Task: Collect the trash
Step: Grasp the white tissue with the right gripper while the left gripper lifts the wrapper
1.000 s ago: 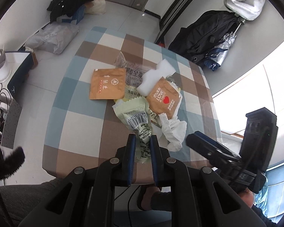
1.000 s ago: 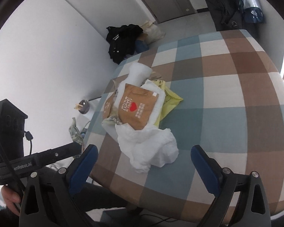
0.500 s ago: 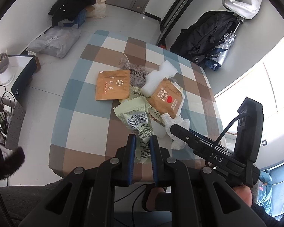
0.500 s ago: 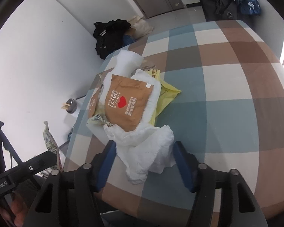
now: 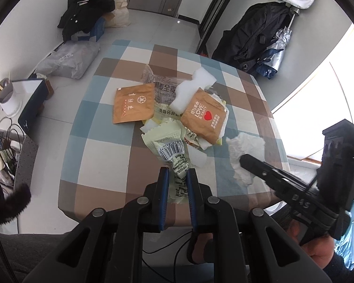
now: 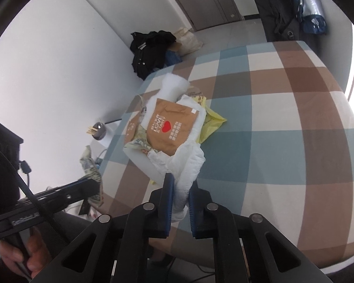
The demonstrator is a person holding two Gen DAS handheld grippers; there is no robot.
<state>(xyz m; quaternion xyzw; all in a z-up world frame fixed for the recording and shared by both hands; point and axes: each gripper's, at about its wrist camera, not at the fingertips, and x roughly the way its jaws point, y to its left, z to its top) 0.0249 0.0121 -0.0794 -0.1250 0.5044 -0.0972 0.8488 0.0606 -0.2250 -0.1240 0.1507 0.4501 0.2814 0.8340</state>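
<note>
Tissue (image 6: 188,165) near table edge (image 6: 129,188)

Wrappers (image 5: 177,120) heaped mid-table (image 5: 101,146), tissue (image 5: 245,155) lying just right of them

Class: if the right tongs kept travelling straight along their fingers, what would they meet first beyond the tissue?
Probably the brown paper sachet with a red heart, lying just past the crumpled white tissue that the closing right tongs pinch; depth is uncertain.

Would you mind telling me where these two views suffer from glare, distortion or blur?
Left wrist view: the bright window at right is blown out, and fisheye bends the checked tablecloth; the barcode on the pale green wrapper stays sharp. Right wrist view: glare at the right edge, and the crumpled white tissue looks slightly soft.
</note>
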